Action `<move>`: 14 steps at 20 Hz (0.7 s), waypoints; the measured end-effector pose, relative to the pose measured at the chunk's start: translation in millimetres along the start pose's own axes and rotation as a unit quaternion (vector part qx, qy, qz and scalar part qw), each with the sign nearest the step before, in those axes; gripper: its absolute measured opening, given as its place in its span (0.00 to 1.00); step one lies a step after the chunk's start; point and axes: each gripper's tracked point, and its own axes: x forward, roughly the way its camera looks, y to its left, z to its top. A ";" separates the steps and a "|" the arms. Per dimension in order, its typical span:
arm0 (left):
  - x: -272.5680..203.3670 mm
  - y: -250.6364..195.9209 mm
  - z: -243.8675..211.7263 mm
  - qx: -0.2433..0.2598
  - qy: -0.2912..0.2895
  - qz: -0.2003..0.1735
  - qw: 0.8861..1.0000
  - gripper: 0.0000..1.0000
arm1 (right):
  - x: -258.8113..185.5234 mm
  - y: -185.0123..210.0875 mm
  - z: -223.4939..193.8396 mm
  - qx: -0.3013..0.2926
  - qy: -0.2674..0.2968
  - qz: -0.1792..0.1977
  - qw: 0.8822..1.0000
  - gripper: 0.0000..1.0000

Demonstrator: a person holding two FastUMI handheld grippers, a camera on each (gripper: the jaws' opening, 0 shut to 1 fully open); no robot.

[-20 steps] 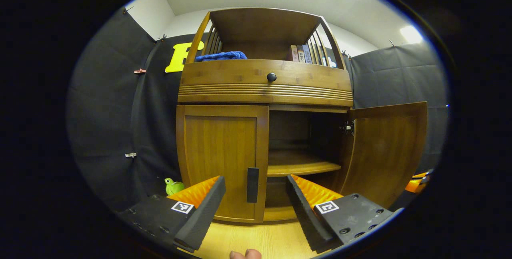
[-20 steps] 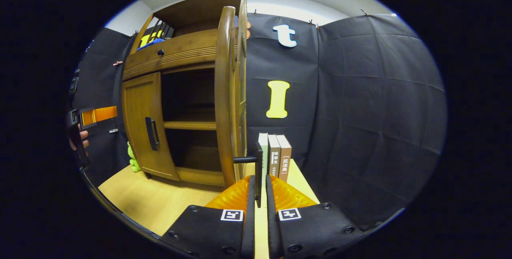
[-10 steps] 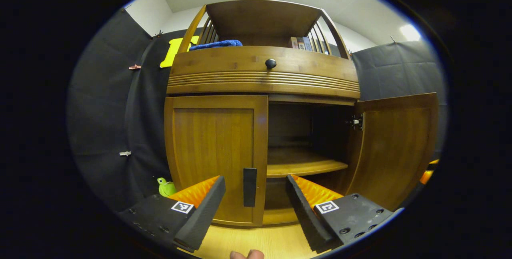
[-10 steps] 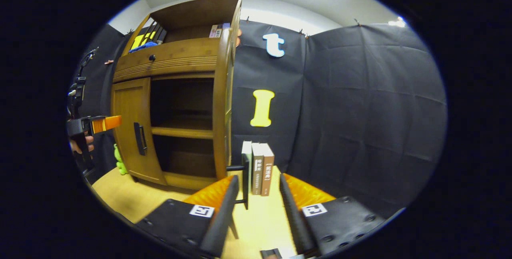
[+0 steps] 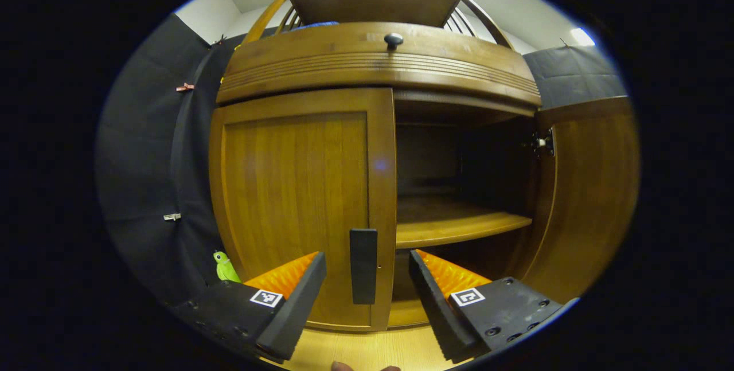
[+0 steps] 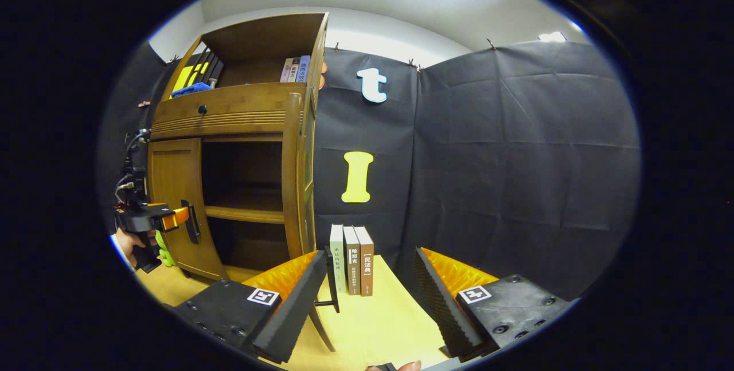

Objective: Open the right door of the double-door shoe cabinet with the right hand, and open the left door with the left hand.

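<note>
Step 2 of 2: left door.
Left tongs (image 5: 367, 296): open, straddling the black handle (image 5: 363, 265) of the closed left door (image 5: 298, 199); closer than 1 s ago. Next, by judgement: close on handle, swing outward.
Right tongs (image 6: 367, 296): open, released since then from right door (image 6: 293, 176), now wide open.

The standing books (image 6: 351, 259) carry spine lettering too small to read.

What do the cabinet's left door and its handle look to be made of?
The left door: apparently wood or wood veneer, showing vertical grain with a glossy, warm-brown varnish. Its handle: a matte black bar, plastic or painted metal; cannot tell which.
</note>
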 end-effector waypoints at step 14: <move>51.8 10.8 -35.6 -0.014 0.050 0.013 0.999 0.36 | -0.3 -12.9 -3.7 -0.007 0.000 -0.021 1.000 0.98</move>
